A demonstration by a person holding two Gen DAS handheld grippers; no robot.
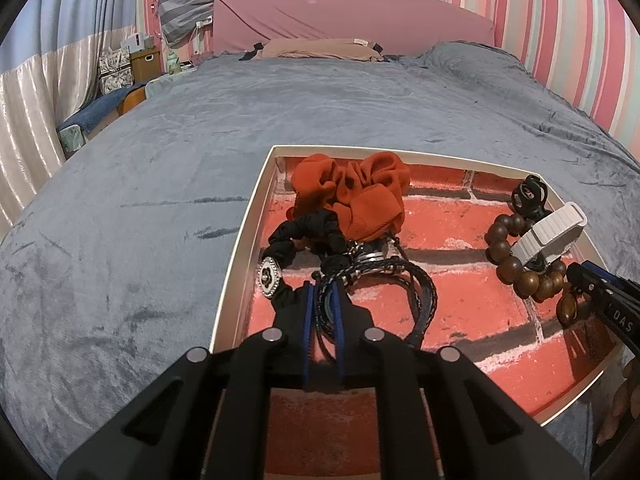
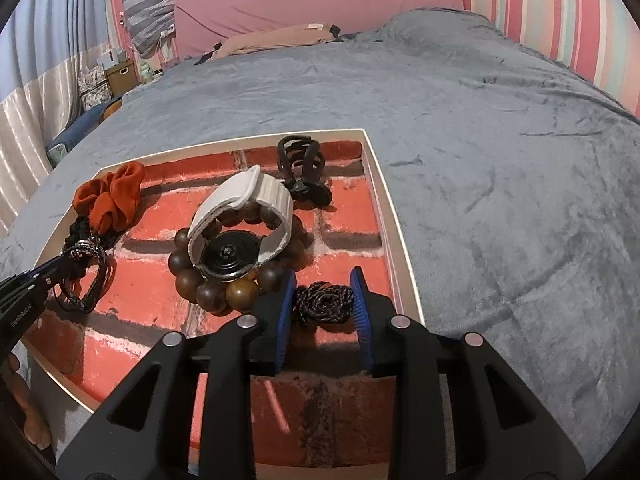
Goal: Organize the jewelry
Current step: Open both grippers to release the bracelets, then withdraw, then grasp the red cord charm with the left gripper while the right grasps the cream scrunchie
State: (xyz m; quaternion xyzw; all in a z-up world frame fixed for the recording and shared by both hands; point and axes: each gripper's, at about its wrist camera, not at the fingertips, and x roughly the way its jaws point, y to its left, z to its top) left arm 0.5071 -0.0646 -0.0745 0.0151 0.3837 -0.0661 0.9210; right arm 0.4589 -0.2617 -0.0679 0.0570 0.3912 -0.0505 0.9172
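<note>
The left hand-held gripper [image 1: 323,300] pinches the black braided cord bracelet [image 1: 384,288] inside the brick-patterned tray [image 1: 240,240] on the bed [image 1: 160,140]. The right hand-held gripper [image 2: 324,300] stands spread around a small dark coiled cord [image 2: 324,303], its pads clear of it, beside the wooden bead bracelet [image 2: 208,276].

Your left gripper [image 1: 323,292] and right gripper [image 2: 324,292] were matte black, with ribbed blue pads [image 2: 285,312], silver pivot screws, white lettering.

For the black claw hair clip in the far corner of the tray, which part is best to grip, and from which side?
Grip the black claw clip across its curved prongs, coming from above. It stands prongs-up near the tray's far right wall, which probably blocks a sideways approach, and the watch crowds its left.
</note>
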